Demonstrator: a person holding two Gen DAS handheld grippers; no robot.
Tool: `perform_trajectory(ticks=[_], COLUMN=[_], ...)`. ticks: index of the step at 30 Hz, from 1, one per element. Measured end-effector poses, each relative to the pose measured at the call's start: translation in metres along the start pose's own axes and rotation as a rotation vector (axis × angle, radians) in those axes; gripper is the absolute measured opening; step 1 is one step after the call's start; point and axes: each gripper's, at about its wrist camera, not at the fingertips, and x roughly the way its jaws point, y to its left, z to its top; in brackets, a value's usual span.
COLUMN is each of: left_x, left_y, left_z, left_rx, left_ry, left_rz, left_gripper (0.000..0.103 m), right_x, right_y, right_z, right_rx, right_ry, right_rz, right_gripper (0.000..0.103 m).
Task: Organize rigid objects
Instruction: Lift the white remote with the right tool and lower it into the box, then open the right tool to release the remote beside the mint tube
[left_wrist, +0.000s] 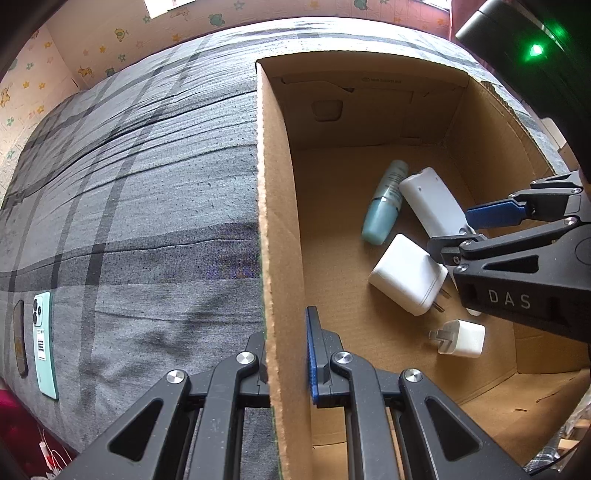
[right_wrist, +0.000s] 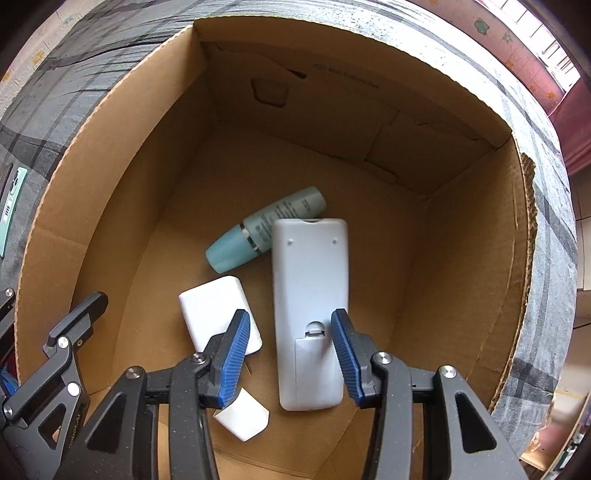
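Note:
An open cardboard box (left_wrist: 269, 184) stands on a grey plaid bedspread (left_wrist: 147, 184). My left gripper (left_wrist: 285, 325) is shut on the box's left wall, one finger outside and the blue pad inside. My right gripper (right_wrist: 288, 314) points down into the box (right_wrist: 110, 166), shut on a white remote (right_wrist: 310, 280) that lies back-up between its blue pads at the battery cover. The remote's far end overlaps a teal bottle (right_wrist: 258, 232). In the left wrist view the right gripper (left_wrist: 448, 230) straddles the remote (left_wrist: 428, 199) beside the bottle (left_wrist: 384, 206).
A large white charger (left_wrist: 406, 275) and a small white plug (left_wrist: 463, 338) lie on the box floor left of the remote. A mint-green phone (left_wrist: 44, 343) and a dark flat object (left_wrist: 19, 338) lie on the bedspread far to the left. Patterned wallpaper stands behind the bed.

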Motion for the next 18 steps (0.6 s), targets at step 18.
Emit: perform_trajectory(ticks=[18], left_x=[0.000], left_y=[0.000], left_z=[0.000], left_rx=[-0.005], left_ry=[0.002], left_rz=[0.003], left_gripper=[0.012], right_x=[-0.044], right_y=[-0.016], right_z=[-0.015], right_rx=[0.007], right_ry=[-0.136], right_rz=[0.007], right_gripper=[0.085])
